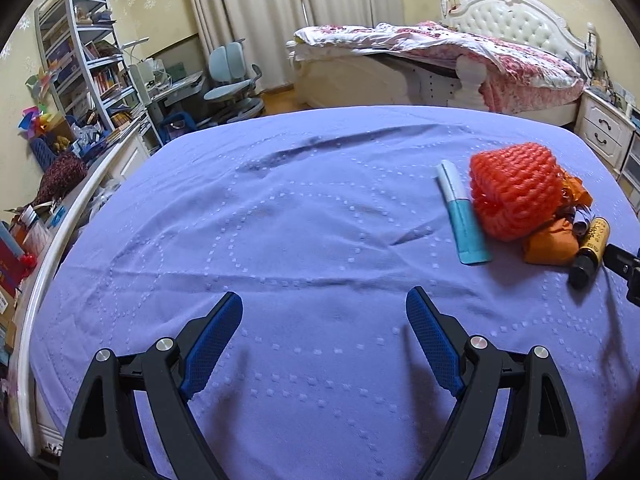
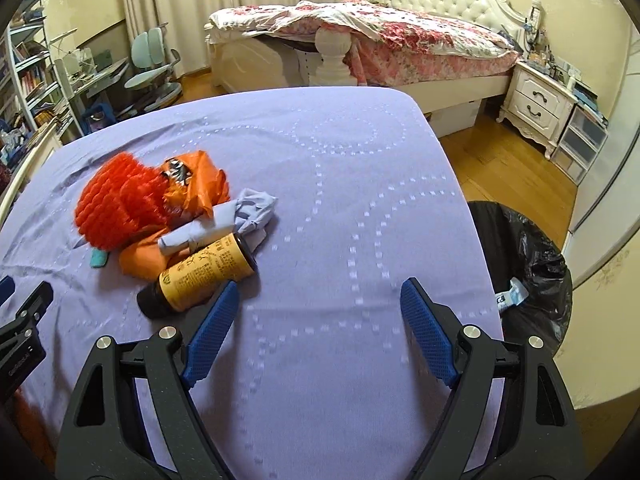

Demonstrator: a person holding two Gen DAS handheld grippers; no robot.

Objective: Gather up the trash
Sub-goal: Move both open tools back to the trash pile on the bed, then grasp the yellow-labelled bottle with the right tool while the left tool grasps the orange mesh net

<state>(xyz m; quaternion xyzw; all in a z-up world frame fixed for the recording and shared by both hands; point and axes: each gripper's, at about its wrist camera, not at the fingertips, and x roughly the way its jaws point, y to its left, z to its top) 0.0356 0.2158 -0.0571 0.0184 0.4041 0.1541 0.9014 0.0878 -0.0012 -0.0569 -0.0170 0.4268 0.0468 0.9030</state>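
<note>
A pile of trash lies on the purple bed cover (image 1: pixel 280 220): a red foam net (image 1: pixel 514 192), a teal and white tube (image 1: pixel 464 220), orange wrappers (image 1: pixel 550 242) and a brown bottle with a yellow label (image 1: pixel 590 252). My left gripper (image 1: pixel 324 300) is open and empty, well left of the pile. In the right wrist view the net (image 2: pixel 116 204), orange wrappers (image 2: pixel 200 184), crumpled pale paper (image 2: pixel 240 216) and the bottle (image 2: pixel 204 276) lie left of centre. My right gripper (image 2: pixel 316 290) is open and empty, its left finger just beside the bottle.
A bin lined with a black bag (image 2: pixel 528 264) stands on the wood floor at the cover's right edge, with a wrapper inside. A second bed (image 2: pixel 380 36), nightstand (image 2: pixel 536 108), desk chair (image 1: pixel 232 80) and cluttered shelves (image 1: pixel 88 64) lie beyond.
</note>
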